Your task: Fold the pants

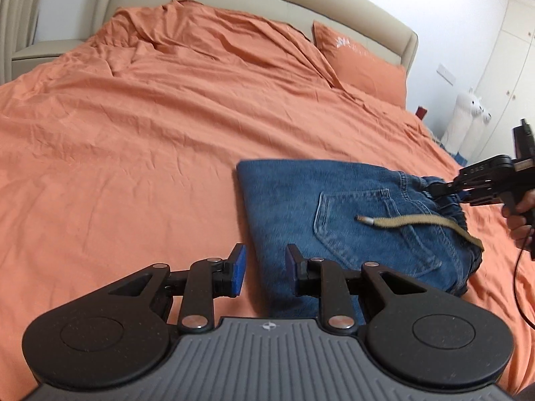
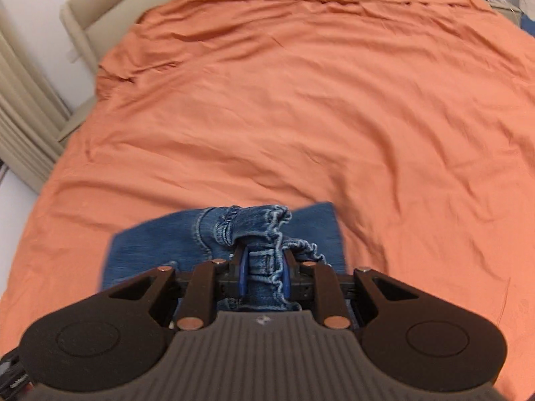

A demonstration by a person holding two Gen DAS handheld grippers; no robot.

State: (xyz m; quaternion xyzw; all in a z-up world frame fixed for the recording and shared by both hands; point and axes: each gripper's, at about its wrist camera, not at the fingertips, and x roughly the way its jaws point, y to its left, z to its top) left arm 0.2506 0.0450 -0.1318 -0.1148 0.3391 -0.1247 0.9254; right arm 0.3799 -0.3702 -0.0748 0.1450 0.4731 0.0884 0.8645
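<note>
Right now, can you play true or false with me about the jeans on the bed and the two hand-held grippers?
1. The right hand-held gripper is pinching the waistband of the jeans. True.
2. The left hand-held gripper is squeezing the jeans too. False: its fingers are open, with nothing between them.
3. The bedsheet is green. False: it is orange.
4. A tan drawstring lies across the jeans near a back pocket. True.
5. The jeans are spread out full length. False: they are already folded into a short block.
</note>
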